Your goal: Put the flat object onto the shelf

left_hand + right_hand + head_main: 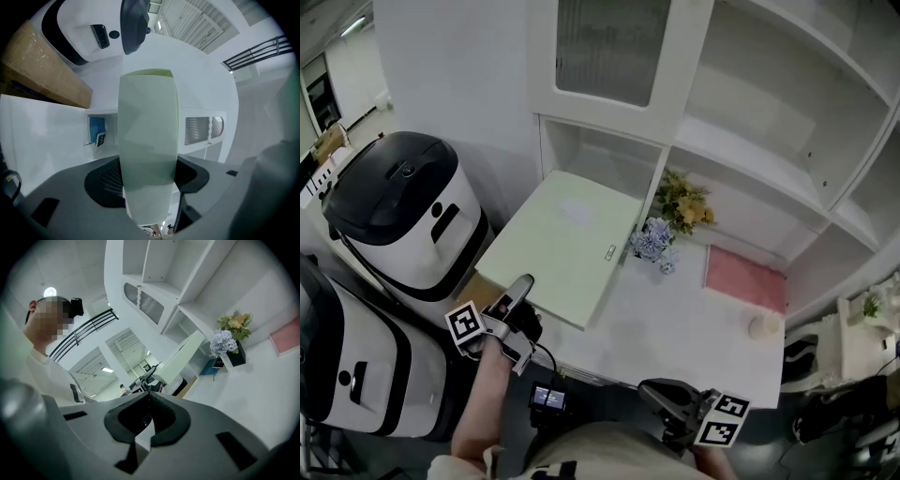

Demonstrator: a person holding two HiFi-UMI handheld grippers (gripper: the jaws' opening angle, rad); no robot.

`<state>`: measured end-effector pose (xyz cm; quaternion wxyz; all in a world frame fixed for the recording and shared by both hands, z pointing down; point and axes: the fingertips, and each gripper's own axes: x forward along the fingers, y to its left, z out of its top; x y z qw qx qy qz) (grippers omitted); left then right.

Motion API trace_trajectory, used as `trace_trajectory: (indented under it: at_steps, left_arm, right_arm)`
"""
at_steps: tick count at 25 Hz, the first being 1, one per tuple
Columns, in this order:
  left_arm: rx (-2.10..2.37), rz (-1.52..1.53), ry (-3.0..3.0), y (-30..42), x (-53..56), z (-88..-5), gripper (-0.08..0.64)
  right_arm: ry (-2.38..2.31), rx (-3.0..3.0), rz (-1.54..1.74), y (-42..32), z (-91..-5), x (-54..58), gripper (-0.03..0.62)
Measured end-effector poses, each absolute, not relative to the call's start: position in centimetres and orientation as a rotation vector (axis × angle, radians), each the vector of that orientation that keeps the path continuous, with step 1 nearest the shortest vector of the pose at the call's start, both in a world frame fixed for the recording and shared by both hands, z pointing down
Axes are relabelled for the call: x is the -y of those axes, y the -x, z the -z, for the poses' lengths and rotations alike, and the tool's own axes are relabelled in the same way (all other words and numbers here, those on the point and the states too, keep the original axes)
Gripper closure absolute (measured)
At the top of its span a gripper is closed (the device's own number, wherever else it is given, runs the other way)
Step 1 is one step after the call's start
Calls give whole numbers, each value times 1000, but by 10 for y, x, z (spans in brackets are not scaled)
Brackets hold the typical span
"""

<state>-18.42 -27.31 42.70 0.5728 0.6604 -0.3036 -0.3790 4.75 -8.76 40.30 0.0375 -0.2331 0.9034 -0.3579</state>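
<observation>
Hold level the pale green board (565,239), clamped by its near edge in the half-spread left claw (521,292) and reaching ahead of it, then slide it onto the shelf (741,150) beyond, leaving the shut, empty right claw (667,398) clear.

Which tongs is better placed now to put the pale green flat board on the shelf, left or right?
Left. The left tongs grip the green board by its near edge, and its far end lies close to the shelf. The right tongs hang low by the person's body, closed and empty.
</observation>
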Motion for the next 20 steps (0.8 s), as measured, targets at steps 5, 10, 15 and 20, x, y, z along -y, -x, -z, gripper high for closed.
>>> trace_trajectory:
  at_steps: [5, 10, 15, 20]
  left_arm:
    - [708, 901, -1550, 181, 283, -424, 264]
    - [727, 887, -1540, 174, 295, -426, 264]
    - [741, 878, -1530, 167, 306, -428, 262]
    - [755, 878, -1546, 162, 317, -427, 256]
  right_arm:
    - [713, -2785, 1101, -46, -404, 89, 568]
    - [732, -2770, 1105, -51, -404, 92, 568]
    - [762, -2753, 1104, -57, -404, 93, 568]
    - [788, -2732, 1107, -64, -405, 96, 568]
